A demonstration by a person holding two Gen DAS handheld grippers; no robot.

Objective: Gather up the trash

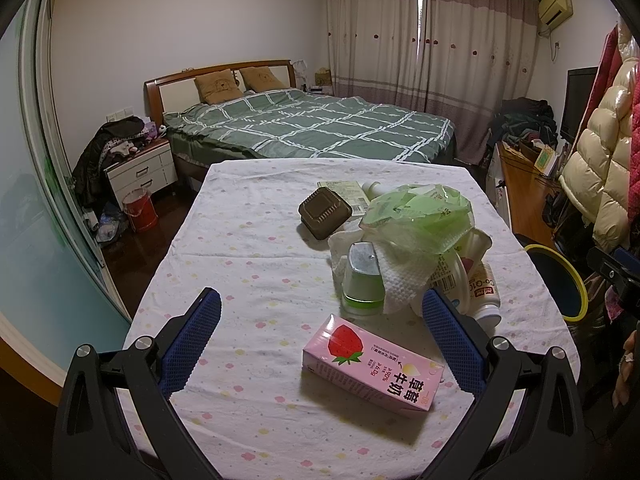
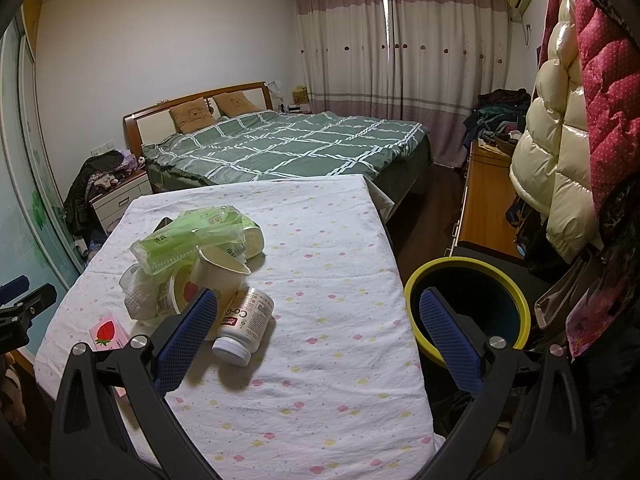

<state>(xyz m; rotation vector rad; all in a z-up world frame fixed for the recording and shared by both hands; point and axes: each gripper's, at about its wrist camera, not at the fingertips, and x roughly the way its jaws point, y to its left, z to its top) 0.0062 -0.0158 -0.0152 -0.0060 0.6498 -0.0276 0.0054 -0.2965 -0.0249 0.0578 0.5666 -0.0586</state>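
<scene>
bedroom table [image 1: 248, 240], trash pile [image 1: 416, 240], bin [image 2: 466, 304]

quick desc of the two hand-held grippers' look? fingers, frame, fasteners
Both match: the left hand-held gripper and right hand-held gripper each have two flat fingers faced with blue, dimpled, mesh-textured pads, on a black forked frame with silver round screw heads at the joints. No cables or markings visible.

We record dim, warm indoor light in both views; daylight seeps through the curtain [image 1: 430, 36] gap. Shadows stay soft. Fisheye bends edges; corners vignette black. Focus holds throughout.
</scene>
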